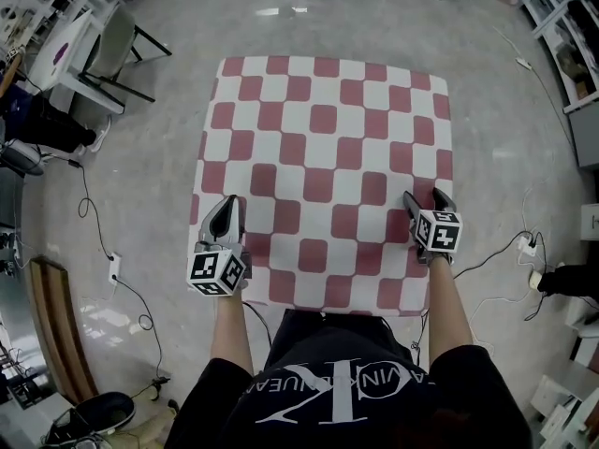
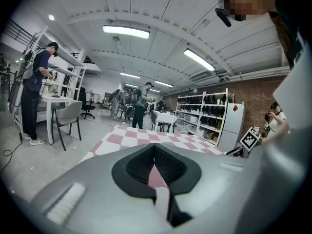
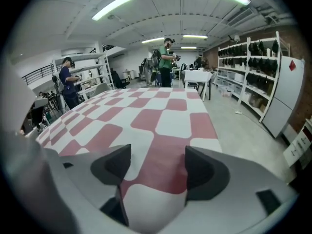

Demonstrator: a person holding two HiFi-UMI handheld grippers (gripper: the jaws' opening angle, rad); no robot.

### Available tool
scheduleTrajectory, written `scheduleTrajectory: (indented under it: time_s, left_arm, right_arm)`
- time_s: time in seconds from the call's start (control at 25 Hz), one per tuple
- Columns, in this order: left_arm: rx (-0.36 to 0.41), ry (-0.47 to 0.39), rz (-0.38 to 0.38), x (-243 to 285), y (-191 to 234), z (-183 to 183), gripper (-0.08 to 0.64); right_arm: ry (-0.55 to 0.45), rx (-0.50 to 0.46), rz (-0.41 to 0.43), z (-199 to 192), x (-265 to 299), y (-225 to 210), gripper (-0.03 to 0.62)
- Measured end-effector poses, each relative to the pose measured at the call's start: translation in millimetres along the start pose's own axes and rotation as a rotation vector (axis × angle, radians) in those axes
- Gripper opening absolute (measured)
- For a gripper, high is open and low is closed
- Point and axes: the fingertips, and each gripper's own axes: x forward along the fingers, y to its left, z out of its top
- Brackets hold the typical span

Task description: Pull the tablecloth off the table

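Two grippers sit over the near edge of a red-and-white checked tablecloth (image 1: 323, 157), which lies spread flat and square over the table, covering the top so fully that the table itself does not show. Seen from the head view, the left gripper (image 1: 226, 211) is at about 7 o'clock on the cloth, over its left border, and the right gripper (image 1: 424, 198) at about 4 o'clock, near the right border. The left gripper's jaws are closed, with the pads meeting at their tips. A sliver of checked cloth shows through the narrow slit behind them, and I cannot tell whether any fabric is pinched. The right gripper's jaws stand wide apart, tilted down over the cloth, with a red square and a white one lying between the pads and neither pad pressing on them. A grey chair (image 1: 112, 45) stands on the floor at 10 o'clock, well apart from the cloth. In the right gripper view, a person in green (image 3: 166, 62) stands beyond the far edge at 12 o'clock.
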Motion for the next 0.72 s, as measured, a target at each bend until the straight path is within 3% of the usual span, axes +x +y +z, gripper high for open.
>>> scheduleTrajectory:
  time_s: [0.24,0.72]
  left_arm:
    - [-0.006,0.02,-0.026,9.9,13.2,0.6,0.012]
    - [-0.015,0.077,-0.031,31.5,37.3,-13.7,0.014]
  right_arm:
    - [0.019,-0.022,-0.046,0.9,-0.8,2.7,0.313]
    - [0.088,-0.04,-0.054,3.2,3.6,15.5,0.171]
